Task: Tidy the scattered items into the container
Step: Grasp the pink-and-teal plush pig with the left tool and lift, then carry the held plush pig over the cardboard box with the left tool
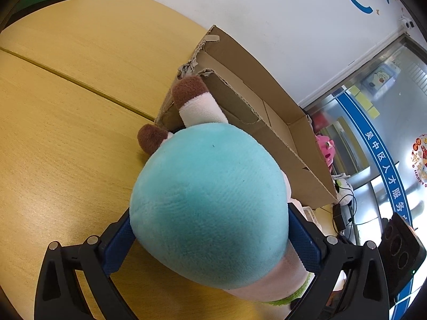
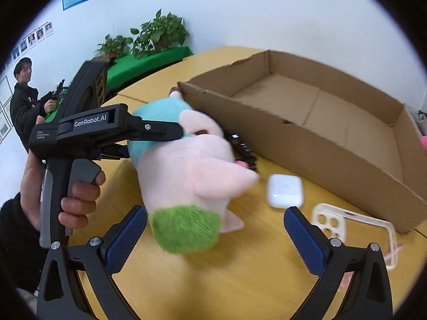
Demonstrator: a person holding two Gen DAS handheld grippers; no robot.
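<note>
Currently left gripper [image 1: 210,242] pinching plush toy [image 1: 208,202] over wood surface [image 1: 66,133] by cardboard box [image 2: 333,122], right gripper [image 2: 213,229] spread, white wall [image 2: 267,13] behind.

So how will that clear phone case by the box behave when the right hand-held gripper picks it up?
The clear phone case looks thin and hollow, so it is probably light and may flex if squeezed across its open frame. Its glossy plastic could slip on the pads. Lying flat on the table, it likely needs an edge grip.

Black grippers, blue ribbed fingers [image 2: 307,237]
</note>
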